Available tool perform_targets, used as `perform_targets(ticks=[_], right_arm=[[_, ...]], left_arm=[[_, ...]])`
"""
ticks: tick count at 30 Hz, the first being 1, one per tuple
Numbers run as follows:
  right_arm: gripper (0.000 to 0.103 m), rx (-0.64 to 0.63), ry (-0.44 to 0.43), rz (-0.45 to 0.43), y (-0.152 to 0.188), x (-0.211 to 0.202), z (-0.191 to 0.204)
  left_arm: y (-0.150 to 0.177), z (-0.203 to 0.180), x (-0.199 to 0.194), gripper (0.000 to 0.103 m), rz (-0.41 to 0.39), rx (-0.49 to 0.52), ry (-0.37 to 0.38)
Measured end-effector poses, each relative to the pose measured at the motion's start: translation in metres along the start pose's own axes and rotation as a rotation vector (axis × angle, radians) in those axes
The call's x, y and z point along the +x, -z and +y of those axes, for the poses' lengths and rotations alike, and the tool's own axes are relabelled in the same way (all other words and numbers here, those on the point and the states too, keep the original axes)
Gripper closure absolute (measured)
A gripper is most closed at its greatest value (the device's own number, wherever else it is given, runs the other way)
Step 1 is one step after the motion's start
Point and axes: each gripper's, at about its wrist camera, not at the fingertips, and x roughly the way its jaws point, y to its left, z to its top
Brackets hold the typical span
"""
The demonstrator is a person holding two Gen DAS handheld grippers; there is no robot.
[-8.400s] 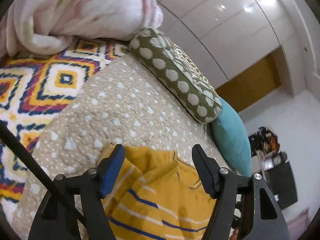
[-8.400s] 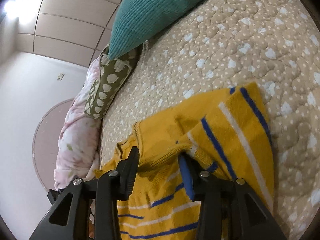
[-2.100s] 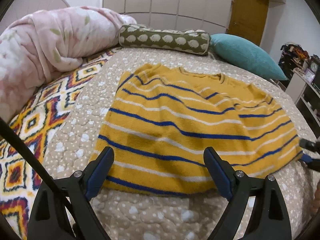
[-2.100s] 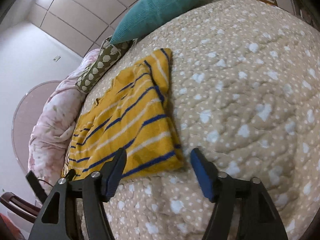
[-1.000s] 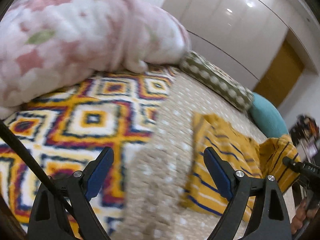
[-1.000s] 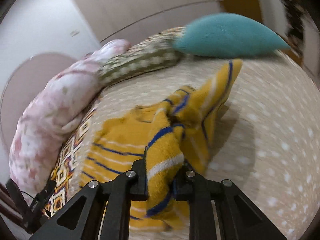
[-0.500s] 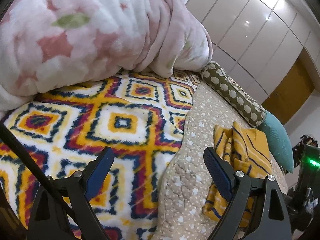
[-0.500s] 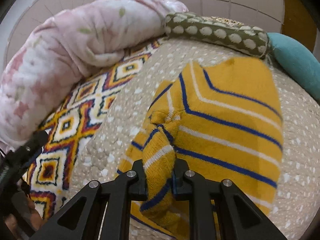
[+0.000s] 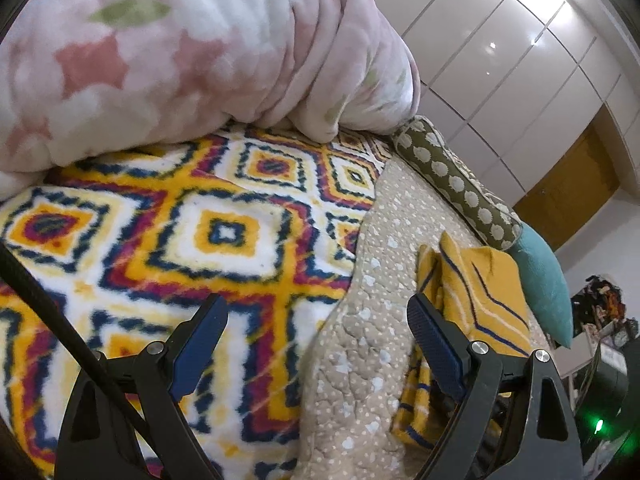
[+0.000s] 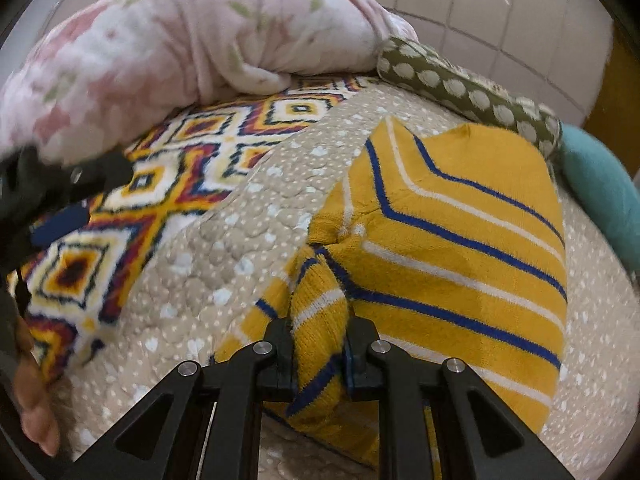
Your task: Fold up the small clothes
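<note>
We're pinching a bunched fold of the yellow striped sweater [image 10: 452, 248] in the right gripper [image 10: 320, 344] on the beige quilt [image 10: 224, 248], while holding the left gripper [image 9: 316, 344] wide open, empty, above the patterned blanket [image 9: 200, 240].

A home bedroom is shown. A bed is covered by a beige quilted spread [image 10: 248, 240] and a bright diamond-patterned blanket [image 9: 180, 240]. A pink floral comforter [image 9: 180, 52] is heaped at one side, and an olive bolster [image 9: 460, 196] and a teal cushion [image 9: 548, 288] are set along the far edge. Glossy wardrobe panels [image 9: 520, 60] (floor to ceiling) and a wooden door [image 9: 572, 184] are seen behind.
</note>
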Motion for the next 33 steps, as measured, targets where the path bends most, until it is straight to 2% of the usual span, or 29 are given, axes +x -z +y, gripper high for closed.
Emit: perform_targets(ticks=[2,4,5,7,10,12,15,17,18,19,20,21,22,26,28,31,33], right_arm=[[0.074,-0.017,-0.021,-0.020,0.004,-0.003,0.004],[0.064,-0.016,-0.101,-0.018,0.005,-0.006,0.007],[0.062,-0.022,-0.152,-0.019,0.007,-0.013,0.007],[0.061,-0.028,-0.185,-0.042,0.016,-0.031,0.002],[0.061,0.083,-0.311,-0.049,0.036,-0.061,-0.035],[0.061,0.162,-0.316,-0.072,0.048,-0.078,-0.063],[0.061,0.276,-0.260,-0.105,0.059,-0.088,-0.112],[0.061,0.349,-0.221,-0.114,0.061,-0.085,-0.140],[0.061,0.401,-0.210,-0.114,0.061,-0.080,-0.156],[0.061,0.433,-0.206,-0.116,0.061,-0.078,-0.165],[0.061,0.464,-0.204,-0.115,0.060,-0.073,-0.174],[0.061,0.481,-0.202,-0.111,0.058,-0.069,-0.179],[0.061,0.494,-0.198,-0.106,0.055,-0.063,-0.183],[0.060,0.536,-0.181,-0.121,0.043,-0.048,-0.198],[0.040,0.597,-0.211,-0.121,0.044,-0.039,-0.211],[0.035,0.697,-0.295,-0.105,0.047,-0.017,-0.231],[0.032,0.757,-0.416,-0.073,0.052,0.006,-0.241]], left_arm=[[0.000,-0.002,0.003,0.013,0.006,-0.001,0.012],[0.000,-0.006,0.004,0.013,0.004,0.012,0.022],[0.001,-0.008,0.005,0.013,0.003,0.021,0.027],[0.002,-0.015,0.006,0.013,0.009,0.046,0.049],[0.005,-0.033,0.008,0.013,0.028,0.094,0.100],[0.006,-0.052,0.009,0.013,0.028,0.136,0.129],[0.010,-0.089,0.015,0.013,0.039,0.224,0.144],[0.019,-0.116,0.023,0.013,0.067,0.320,0.129],[0.024,-0.126,0.028,0.019,0.086,0.367,0.117],[0.032,-0.139,0.040,0.043,0.126,0.440,0.094],[0.037,-0.144,0.049,0.061,0.159,0.476,0.071],[0.041,-0.147,0.060,0.088,0.197,0.499,0.052],[0.045,-0.146,0.069,0.089,0.230,0.503,0.049],[0.042,-0.133,0.070,0.089,0.223,0.464,0.062],[0.040,-0.127,0.070,0.089,0.220,0.454,0.061],[0.039,-0.120,0.075,0.083,0.232,0.417,0.078],[0.037,-0.117,0.075,0.079,0.228,0.407,0.082]])
